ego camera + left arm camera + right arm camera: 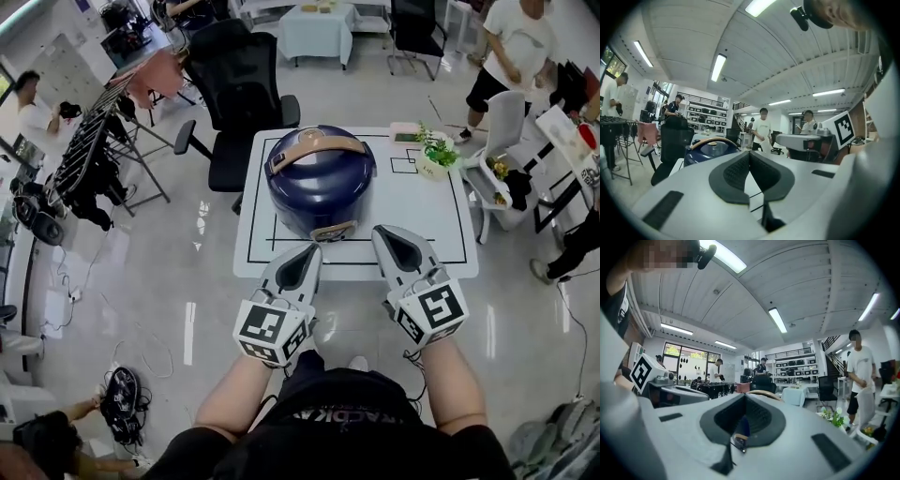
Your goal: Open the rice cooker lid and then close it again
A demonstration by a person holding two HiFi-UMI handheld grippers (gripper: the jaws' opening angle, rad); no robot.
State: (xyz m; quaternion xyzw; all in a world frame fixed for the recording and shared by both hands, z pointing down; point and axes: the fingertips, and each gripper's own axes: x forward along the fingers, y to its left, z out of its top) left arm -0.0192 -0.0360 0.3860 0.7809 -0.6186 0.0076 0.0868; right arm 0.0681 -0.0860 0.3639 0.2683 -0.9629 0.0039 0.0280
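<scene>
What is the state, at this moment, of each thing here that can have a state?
Rice cooker lid, closed.
Carry handle, folded down over the lid.
Left tool, shut, holding nothing.
Right tool, shut, holding nothing.
Potted plant, upright.

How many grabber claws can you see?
2. The left gripper is at the near edge of the white table, before the blue rice cooker; the right gripper is beside it, further right. Both are shut, empty. None seems hidden.
</scene>
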